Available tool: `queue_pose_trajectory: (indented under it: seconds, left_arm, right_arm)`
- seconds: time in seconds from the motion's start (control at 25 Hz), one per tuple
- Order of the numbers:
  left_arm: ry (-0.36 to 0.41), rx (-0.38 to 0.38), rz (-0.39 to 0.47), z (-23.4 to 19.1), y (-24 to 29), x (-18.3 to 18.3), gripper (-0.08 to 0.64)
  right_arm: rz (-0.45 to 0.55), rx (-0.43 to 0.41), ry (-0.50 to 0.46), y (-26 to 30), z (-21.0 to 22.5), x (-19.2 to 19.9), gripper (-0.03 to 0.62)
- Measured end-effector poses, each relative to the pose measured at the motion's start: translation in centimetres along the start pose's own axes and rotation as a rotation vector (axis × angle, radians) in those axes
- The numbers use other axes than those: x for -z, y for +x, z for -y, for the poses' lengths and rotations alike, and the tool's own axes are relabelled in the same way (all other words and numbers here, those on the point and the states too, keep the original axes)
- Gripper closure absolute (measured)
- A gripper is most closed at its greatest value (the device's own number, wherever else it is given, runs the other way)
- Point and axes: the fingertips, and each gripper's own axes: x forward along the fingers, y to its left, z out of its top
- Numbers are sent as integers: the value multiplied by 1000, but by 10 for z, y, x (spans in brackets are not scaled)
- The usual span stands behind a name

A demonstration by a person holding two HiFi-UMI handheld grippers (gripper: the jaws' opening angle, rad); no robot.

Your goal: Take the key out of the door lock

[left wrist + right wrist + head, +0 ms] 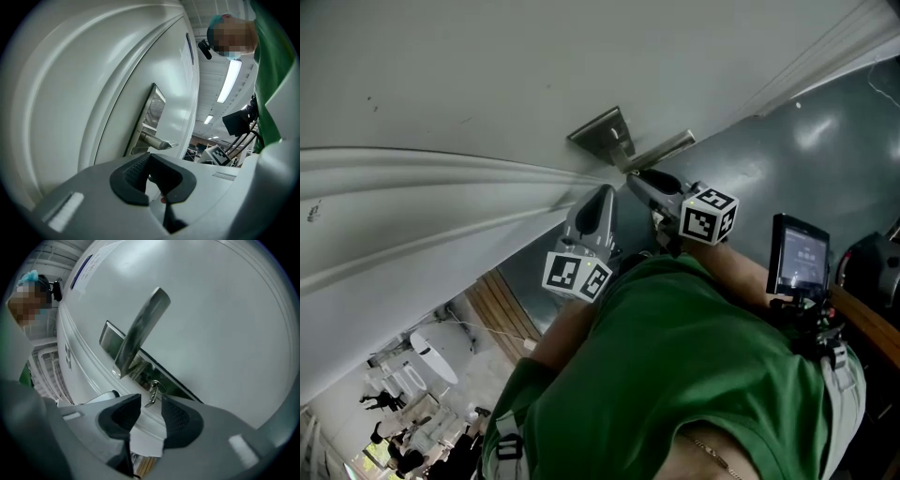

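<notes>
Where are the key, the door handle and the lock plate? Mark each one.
key (154, 389), right gripper view, on its head, by the lock.
door handle (140, 331), right gripper view, middle of the lever.
lock plate (108, 336), right gripper view, bare upper end.

Green shirt (675, 356), grey left gripper (152, 169) and right gripper (151, 403) (black ribbed fingers (180, 420)).
</notes>
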Motion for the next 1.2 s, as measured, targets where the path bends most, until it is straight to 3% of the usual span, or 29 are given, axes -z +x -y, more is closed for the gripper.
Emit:
queue_pose_trajectory:
  seconds: [0.6,1.2]
  left_arm:
    - [9,-24,6,8,-14,6,557]
    - [27,-27,20,9,-12,-3,557]
  right_arm:
    - [-7,-92,248,1,-8,16,466]
    - [1,-169,455,8,-10,14,545]
